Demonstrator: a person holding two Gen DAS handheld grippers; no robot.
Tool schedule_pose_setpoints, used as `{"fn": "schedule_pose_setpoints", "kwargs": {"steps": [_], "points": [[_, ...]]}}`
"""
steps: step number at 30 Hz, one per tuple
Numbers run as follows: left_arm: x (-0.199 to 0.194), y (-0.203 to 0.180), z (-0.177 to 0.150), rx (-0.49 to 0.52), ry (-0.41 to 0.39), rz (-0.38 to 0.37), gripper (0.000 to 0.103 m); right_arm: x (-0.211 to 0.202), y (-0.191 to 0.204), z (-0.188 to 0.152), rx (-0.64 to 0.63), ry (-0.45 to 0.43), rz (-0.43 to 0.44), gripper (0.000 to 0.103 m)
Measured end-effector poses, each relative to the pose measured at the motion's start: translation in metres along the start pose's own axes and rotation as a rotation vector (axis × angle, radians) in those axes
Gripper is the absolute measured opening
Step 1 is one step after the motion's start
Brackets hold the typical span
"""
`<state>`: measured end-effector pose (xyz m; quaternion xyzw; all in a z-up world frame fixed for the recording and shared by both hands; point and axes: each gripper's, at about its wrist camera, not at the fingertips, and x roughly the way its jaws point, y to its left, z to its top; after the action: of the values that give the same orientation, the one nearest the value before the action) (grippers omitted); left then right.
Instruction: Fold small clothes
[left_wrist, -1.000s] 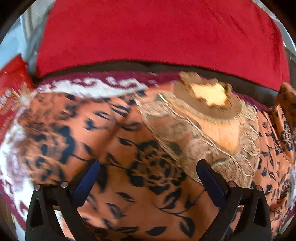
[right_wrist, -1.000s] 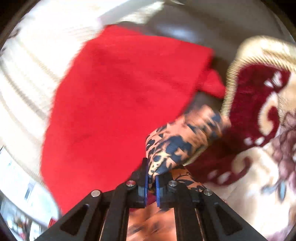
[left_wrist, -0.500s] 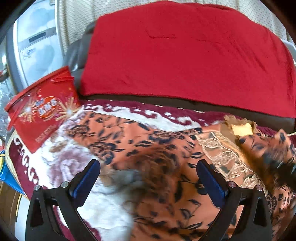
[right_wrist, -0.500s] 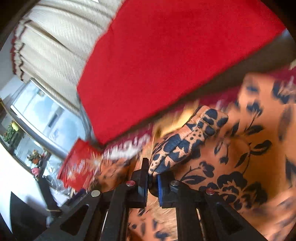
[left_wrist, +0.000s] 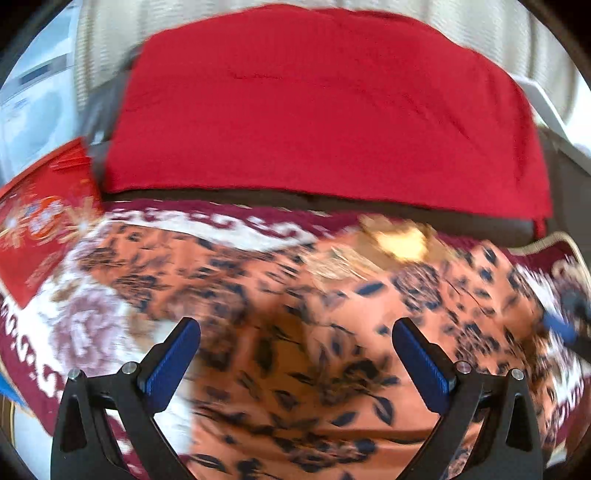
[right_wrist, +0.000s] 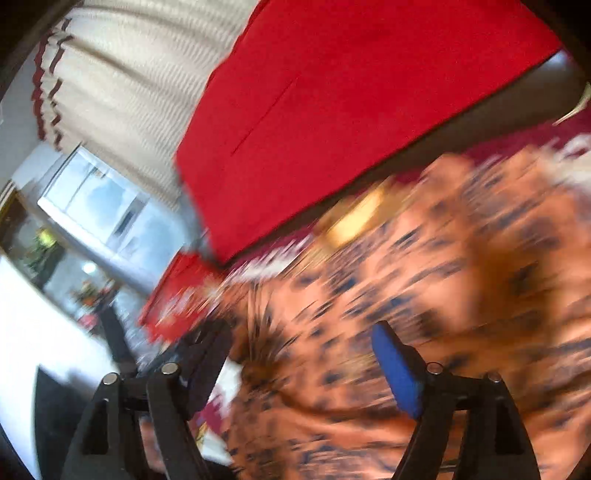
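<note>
An orange garment with a dark floral print (left_wrist: 332, 332) and a gold embroidered neckline (left_wrist: 399, 240) lies spread on a patterned maroon and cream blanket (left_wrist: 85, 325). My left gripper (left_wrist: 295, 354) is open and empty, hovering over the garment's near part. My right gripper (right_wrist: 303, 358) is open and empty above the same garment (right_wrist: 443, 277); its blue fingertip (left_wrist: 561, 328) also shows at the right edge of the left wrist view. Both views are motion-blurred.
A red cloth (left_wrist: 325, 110) covers the dark sofa back behind the blanket. A red printed bag (left_wrist: 40, 221) lies at the left of the blanket. A cream curtain (right_wrist: 122, 96) and a window are behind.
My right gripper has opened and let go of the garment's sleeve, which now lies folded over the body. My left gripper stayed open and shifted slightly.
</note>
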<state>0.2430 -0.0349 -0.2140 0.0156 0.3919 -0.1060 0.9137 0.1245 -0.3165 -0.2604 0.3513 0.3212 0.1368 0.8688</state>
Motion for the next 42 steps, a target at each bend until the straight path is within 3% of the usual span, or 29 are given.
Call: {"fn": "schedule_pose_setpoints", "kwargs": {"steps": [3,7,10,13,15,18,20,21,24,28,31,34,36,37,38,39,41,42], "points": [[0.02,-0.001,0.001,-0.003,0.078,-0.023,0.103,-0.028,-0.031,0.021,0.054,-0.121,-0.106,0.063],[0.036,0.03,0.007,-0.118,0.103,-0.013,0.103,-0.031,-0.07,0.034,0.179,-0.142,-0.158,0.051],[0.041,0.046,0.009,-0.144,0.098,0.022,0.102,-0.018,-0.087,0.041,0.251,-0.084,-0.145,0.051],[0.044,0.048,0.007,-0.12,0.107,0.036,0.096,0.01,-0.114,0.031,0.364,0.073,-0.212,0.046],[0.044,0.046,0.006,-0.108,0.109,0.03,0.093,0.008,-0.116,0.03,0.361,0.06,-0.204,0.046],[0.043,0.04,0.004,-0.111,0.118,-0.03,0.083,-0.004,-0.106,0.031,0.309,0.043,-0.208,0.048],[0.044,0.033,0.001,-0.113,0.161,-0.104,0.059,-0.011,-0.093,0.034,0.258,0.0,-0.207,0.048],[0.042,0.03,0.0,-0.12,0.171,-0.141,0.057,-0.017,-0.086,0.034,0.221,-0.028,-0.206,0.048],[0.032,0.02,-0.001,-0.119,0.147,-0.204,0.057,-0.034,-0.07,0.037,0.169,-0.097,-0.202,0.054],[0.046,0.005,-0.009,-0.083,0.224,-0.216,0.075,-0.038,-0.065,0.041,0.154,-0.119,-0.174,0.056],[0.065,0.005,-0.018,-0.113,0.279,-0.183,0.075,-0.034,-0.067,0.04,0.159,-0.115,-0.173,0.056],[0.084,0.005,-0.024,-0.143,0.32,-0.204,0.074,-0.031,-0.064,0.042,0.155,-0.129,-0.182,0.056],[0.083,0.003,-0.024,-0.163,0.269,-0.211,0.064,-0.03,-0.068,0.043,0.16,-0.148,-0.189,0.056],[0.08,0.001,-0.021,-0.16,0.251,-0.227,0.042,-0.03,-0.072,0.043,0.169,-0.154,-0.195,0.056],[0.079,0.0,-0.019,-0.153,0.244,-0.233,0.031,-0.026,-0.075,0.042,0.177,-0.154,-0.196,0.056],[0.078,-0.003,-0.017,-0.14,0.238,-0.226,0.029,-0.026,-0.079,0.043,0.196,-0.155,-0.197,0.056],[0.078,-0.007,-0.013,-0.115,0.219,-0.208,0.015,-0.023,-0.083,0.043,0.209,-0.155,-0.199,0.056],[0.077,-0.007,-0.013,-0.116,0.206,-0.201,0.015,-0.023,-0.084,0.044,0.206,-0.157,-0.205,0.056]]}}
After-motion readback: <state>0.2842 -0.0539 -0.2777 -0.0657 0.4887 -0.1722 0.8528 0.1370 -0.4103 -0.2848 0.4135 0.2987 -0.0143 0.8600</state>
